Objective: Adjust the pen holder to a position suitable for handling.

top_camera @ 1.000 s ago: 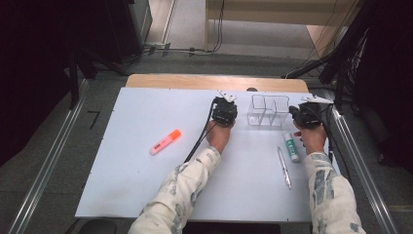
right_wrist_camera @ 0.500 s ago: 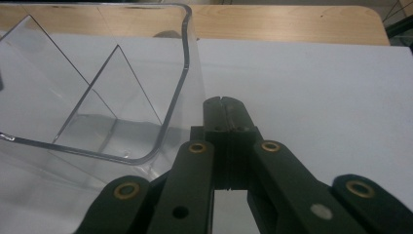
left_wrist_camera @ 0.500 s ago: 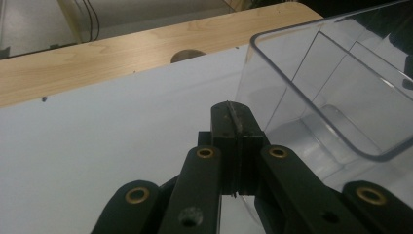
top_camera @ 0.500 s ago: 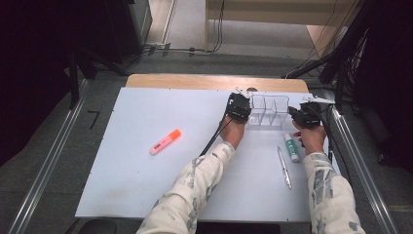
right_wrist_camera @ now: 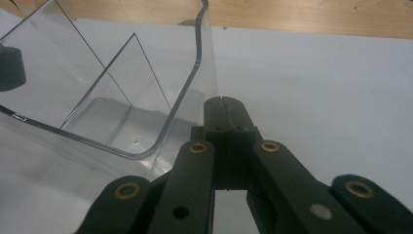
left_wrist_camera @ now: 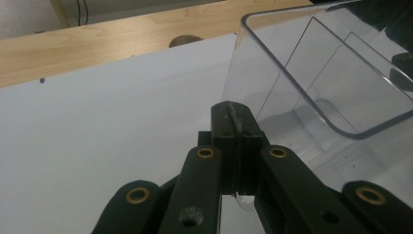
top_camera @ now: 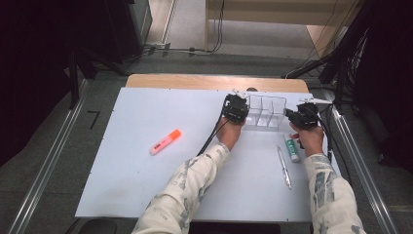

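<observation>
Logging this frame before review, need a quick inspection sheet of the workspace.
Surface: white board on a wooden table.
Job's things: clear organizer, empty, between the grippers.
Clutter: orange highlighter, pen, green-and-white tube.
Grippers: left gripper jaws shut at the organizer's left end; right gripper jaws shut at its right end; grip unclear.
Cables: black cable trails from the left gripper.
Surroundings: grey floor, more cables behind the table.

High view overhead; gripper views close, sharing clear organizer [top_camera: 265, 111].
</observation>
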Demonstrator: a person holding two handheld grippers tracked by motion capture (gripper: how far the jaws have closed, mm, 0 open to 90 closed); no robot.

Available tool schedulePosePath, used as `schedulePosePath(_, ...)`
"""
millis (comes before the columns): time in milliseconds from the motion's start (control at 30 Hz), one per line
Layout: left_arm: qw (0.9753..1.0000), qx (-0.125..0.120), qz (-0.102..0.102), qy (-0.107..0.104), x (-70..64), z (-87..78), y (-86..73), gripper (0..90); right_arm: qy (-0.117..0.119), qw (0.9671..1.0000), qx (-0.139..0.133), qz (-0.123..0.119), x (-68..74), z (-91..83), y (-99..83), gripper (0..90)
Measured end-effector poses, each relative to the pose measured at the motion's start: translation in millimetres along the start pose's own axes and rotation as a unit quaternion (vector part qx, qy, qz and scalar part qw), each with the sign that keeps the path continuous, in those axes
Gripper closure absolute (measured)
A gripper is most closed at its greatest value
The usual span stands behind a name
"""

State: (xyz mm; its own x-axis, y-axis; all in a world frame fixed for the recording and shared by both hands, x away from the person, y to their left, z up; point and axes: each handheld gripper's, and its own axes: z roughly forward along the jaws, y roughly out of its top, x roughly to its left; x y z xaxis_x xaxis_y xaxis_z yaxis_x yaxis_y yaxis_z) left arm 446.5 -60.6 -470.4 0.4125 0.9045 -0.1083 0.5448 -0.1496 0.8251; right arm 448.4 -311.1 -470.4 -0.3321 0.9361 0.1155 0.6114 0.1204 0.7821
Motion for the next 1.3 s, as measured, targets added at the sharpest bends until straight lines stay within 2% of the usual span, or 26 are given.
schedulePosePath(133, 1.0, 0.005, -0.001, 0.005, 12.3, -13.0, -5.8, 90.0, 0.018, 0.9998, 0.004, -0.011, 12.5, 2.3, -0.8, 88.2)
schedulePosePath(267, 0.9999, 0.005, -0.002, 0.016, 30.5, -29.0, -14.4, 90.0, 0.035, 0.9993, 0.01, -0.01, 34.7, 6.3, -0.6, 88.2)
schedulePosePath(300, 0.9999, 0.005, -0.002, 0.016, 30.5, -29.0, -14.4, 90.0, 0.038, 0.9992, 0.011, -0.009, 40.8, 7.4, -0.8, 88.1)
schedulePosePath(333, 0.9997, 0.005, -0.004, 0.022, 38.6, -36.1, -17.9, 90.0, 0.04, 0.9991, 0.011, -0.01, 45.5, 8.6, -1.0, 88.1)
schedulePosePath(500, 0.9992, 0.006, -0.011, 0.038, 65.4, -59.0, -29.1, 90.0, 0.051, 0.9984, 0.014, -0.019, 81.6, 15.4, -1.9, 88.1)
schedulePosePath(667, 0.9986, 0.009, -0.016, 0.05, 90.0, -81.4, -41.4, 90.0, 0.063, 0.9977, 0.02, -0.016, 116.2, 21.6, -2.6, 88.2)
schedulePosePath(833, 0.9981, 0.012, -0.028, 0.054, 107.1, -95.5, -49.5, 90.0, 0.072, 0.9966, 0.018, -0.034, 143.2, 23.8, -5.2, 88.1)
schedulePosePath(933, 0.998, 0.013, -0.029, 0.054, 108.0, -97.8, -51.4, 90.0, 0.07, 0.9969, 0.016, -0.032, 147.8, 25.3, -5.4, 88.1)
schedulePosePath(1067, 0.9981, 0.015, -0.027, 0.052, 107.3, -97.4, -52.8, 90.0, 0.075, 0.9965, 0.02, -0.03, 146.6, 24.9, -5.1, 88.2)
schedulePosePath(1200, 0.9982, 0.015, -0.022, 0.054, 107.9, -95.6, -53.6, 90.0, 0.072, 0.9964, 0.019, -0.04, 146.7, 24.2, -5.7, 88.1)
schedulePosePath(1233, 0.9981, 0.008, -0.011, 0.061, 107.0, -96.8, -53.6, 90.0, 0.066, 0.9964, 0.014, -0.051, 148.0, 23.7, -6.6, 88.1)
schedulePosePath(1300, 0.9971, -0.003, -0.002, 0.076, 107.1, -100.8, -52.9, 90.0, 0.055, 0.9964, 0.01, -0.064, 150.0, 21.8, -7.4, 88.0)
